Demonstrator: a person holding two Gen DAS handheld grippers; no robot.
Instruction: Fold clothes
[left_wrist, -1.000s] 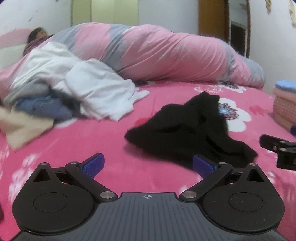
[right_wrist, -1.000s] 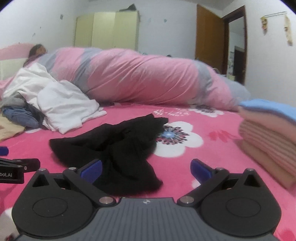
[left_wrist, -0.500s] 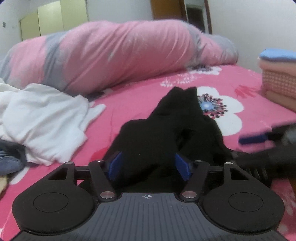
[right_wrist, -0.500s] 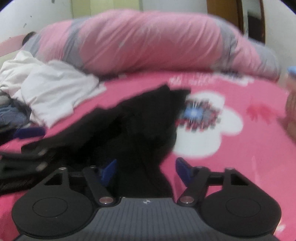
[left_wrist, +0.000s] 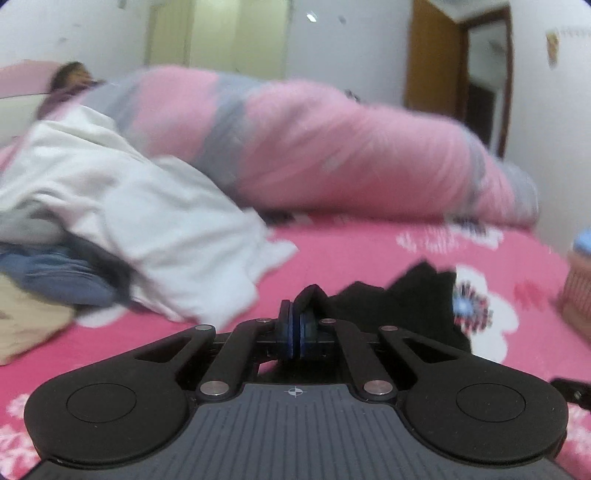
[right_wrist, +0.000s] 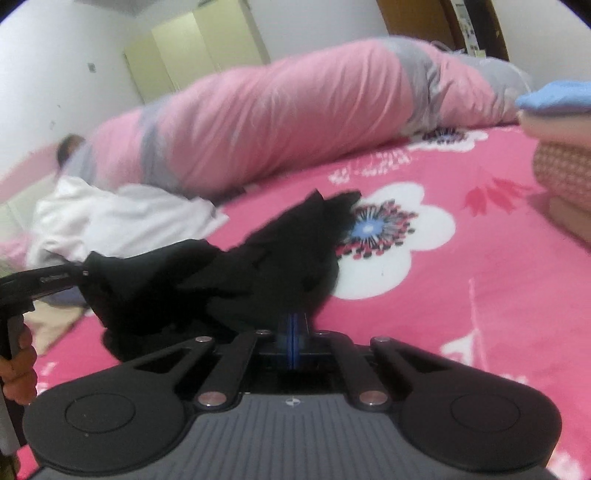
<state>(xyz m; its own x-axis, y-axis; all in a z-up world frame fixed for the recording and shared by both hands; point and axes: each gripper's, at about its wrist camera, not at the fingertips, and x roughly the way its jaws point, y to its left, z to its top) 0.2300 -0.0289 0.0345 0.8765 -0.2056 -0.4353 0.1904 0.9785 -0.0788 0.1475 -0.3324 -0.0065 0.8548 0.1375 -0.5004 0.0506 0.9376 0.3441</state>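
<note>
Underneath, a pink floral bedspread (right_wrist: 480, 295) carries a rolled pink quilt (right_wrist: 280, 110).

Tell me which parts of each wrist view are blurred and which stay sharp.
Left wrist view: the pink quilt and white clothes smear with motion blur, while the left gripper is crisp. Right wrist view: the black garment and the left side blur, the flower print is clearer, and the right gripper stays sharp. Fisheye bends both.
</note>
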